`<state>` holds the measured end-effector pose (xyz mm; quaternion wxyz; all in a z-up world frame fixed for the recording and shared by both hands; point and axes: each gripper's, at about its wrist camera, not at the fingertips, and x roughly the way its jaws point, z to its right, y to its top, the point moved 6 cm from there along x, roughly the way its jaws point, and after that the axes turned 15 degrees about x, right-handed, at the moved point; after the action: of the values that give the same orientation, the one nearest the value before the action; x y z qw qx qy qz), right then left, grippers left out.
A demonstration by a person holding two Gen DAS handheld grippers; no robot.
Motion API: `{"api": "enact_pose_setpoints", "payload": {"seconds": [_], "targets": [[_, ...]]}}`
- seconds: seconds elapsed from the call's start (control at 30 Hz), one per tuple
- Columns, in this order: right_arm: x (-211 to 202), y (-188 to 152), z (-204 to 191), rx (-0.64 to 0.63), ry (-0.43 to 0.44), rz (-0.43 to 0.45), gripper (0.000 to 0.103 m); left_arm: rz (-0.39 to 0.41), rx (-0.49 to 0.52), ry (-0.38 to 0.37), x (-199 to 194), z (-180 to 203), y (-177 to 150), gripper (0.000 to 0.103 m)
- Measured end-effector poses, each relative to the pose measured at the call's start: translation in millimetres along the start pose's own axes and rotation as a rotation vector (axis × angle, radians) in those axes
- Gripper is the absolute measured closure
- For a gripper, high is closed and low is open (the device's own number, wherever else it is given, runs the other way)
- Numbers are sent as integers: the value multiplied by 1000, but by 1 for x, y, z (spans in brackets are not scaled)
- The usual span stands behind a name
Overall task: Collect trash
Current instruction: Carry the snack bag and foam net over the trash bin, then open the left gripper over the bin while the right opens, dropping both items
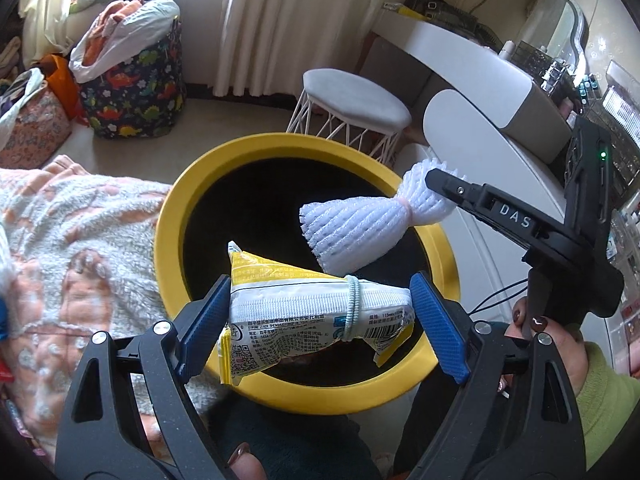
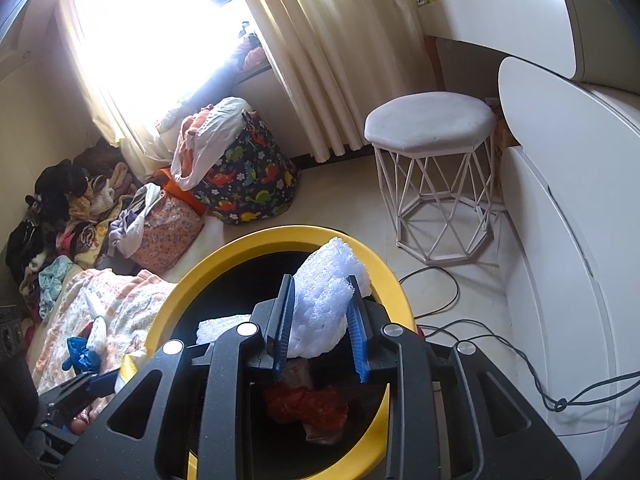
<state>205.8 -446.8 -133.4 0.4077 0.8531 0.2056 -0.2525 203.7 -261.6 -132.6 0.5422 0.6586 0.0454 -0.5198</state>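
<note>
Two claws are hovering over my yellow bin (image 1: 172, 216): left claw (image 1: 320, 312) gripping a wide packet (image 1: 304, 312), right claw (image 2: 320, 332) pinching foam netting (image 2: 320, 312).

Bright daylight pours through a window (image 2: 160, 12) behind cream curtains (image 2: 320, 60). On the pale floor (image 2: 352, 200) stand a white wire stool (image 2: 432, 128) and a dinosaur-print bag (image 2: 248, 176) stuffed with clothes. White curved furniture (image 2: 560, 160) lines the right side.

Bin (image 1: 168, 216) yellow rim, black inside. Foam net (image 1: 360, 224) white. Packet (image 1: 304, 312) yellow-white, black print. Fingers (image 1: 438, 324) blue. Laundry bag (image 2: 248, 176) dark, multicolour dinosaurs. Stool (image 2: 430, 120) white. Blanket (image 1: 80, 240) peach-white.
</note>
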Motion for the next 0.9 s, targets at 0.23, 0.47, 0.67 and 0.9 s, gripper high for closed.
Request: {"api": "enact_pose_setpoints", "payload": {"seconds": [0.23,0.47,0.67,0.9], "targets": [[-1,2,2,39,38,3,37,-1,-28,20,3,-7,-2,12],[-4,1,-4,45,56,9,27,29,-61,98,-12,-23,-2,11],[-10,-2,-16,22,82,14,23,66,-73,160,-33,-35,-3,11],[-15,-11,-35,-19,106,2,22,118,-100,217,-61,-52,-6,11]]}}
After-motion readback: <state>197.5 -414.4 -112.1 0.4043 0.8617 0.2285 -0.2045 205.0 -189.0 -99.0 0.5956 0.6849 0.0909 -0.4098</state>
